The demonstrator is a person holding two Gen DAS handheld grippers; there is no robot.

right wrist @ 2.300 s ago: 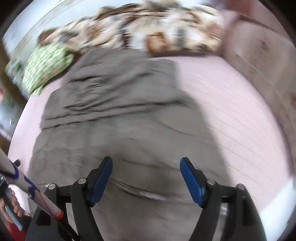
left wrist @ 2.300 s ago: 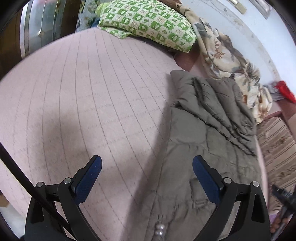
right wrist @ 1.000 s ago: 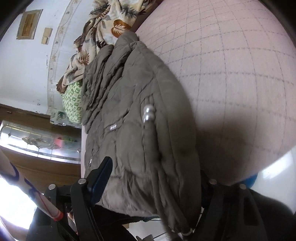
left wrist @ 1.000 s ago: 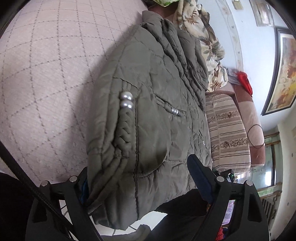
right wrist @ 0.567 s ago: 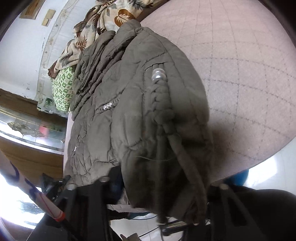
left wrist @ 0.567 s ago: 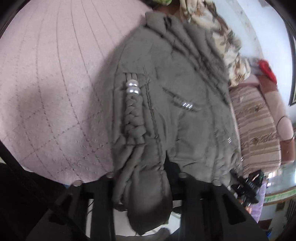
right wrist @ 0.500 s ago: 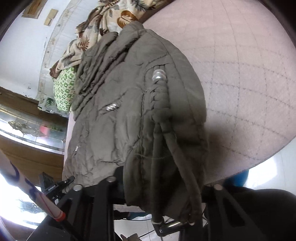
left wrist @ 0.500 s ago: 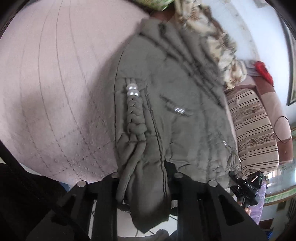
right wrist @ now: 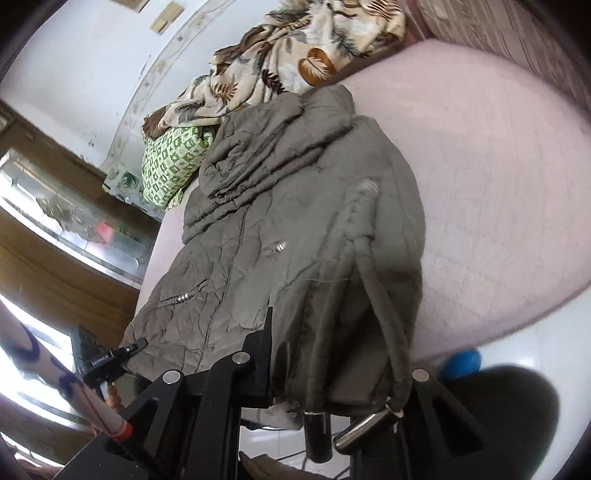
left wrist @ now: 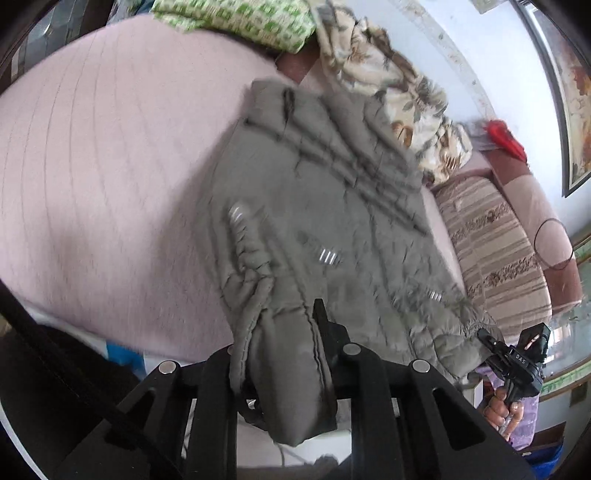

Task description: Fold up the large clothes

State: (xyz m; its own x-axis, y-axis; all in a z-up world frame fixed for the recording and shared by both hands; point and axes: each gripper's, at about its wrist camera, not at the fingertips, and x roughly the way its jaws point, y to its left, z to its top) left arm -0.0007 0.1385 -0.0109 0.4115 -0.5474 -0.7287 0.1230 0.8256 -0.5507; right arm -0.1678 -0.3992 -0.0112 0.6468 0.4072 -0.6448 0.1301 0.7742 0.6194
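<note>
A: Left wrist view first. What's there?

B: A pink bed [left wrist: 110, 166] with a stitched diamond pattern. On it lies an olive quilted jacket [left wrist: 332, 206], puffy and creased, its hem hanging past the bed's near edge. The left claw [left wrist: 284, 354] is closed on a thick bunch of that hem, the fabric bulging between the black fingers.

A: Details on the jacket?

B: A braided cord [left wrist: 247, 251] beside small shiny metal snaps. Behind it, a green checked pillow [left wrist: 236, 18] and a leaf-print blanket [left wrist: 399, 96]; to the right, a striped cushion [left wrist: 495, 236].

A: And the right wrist view?

B: The same jacket [right wrist: 295, 221], collar end crumpled toward the blanket [right wrist: 280, 62]. The right claw [right wrist: 332, 369] is clamped on the hem corner, where smooth cords [right wrist: 384, 317] end in metal tips [right wrist: 365, 428]. The far left claw [right wrist: 107, 360] shows at the hem's other corner.
</note>
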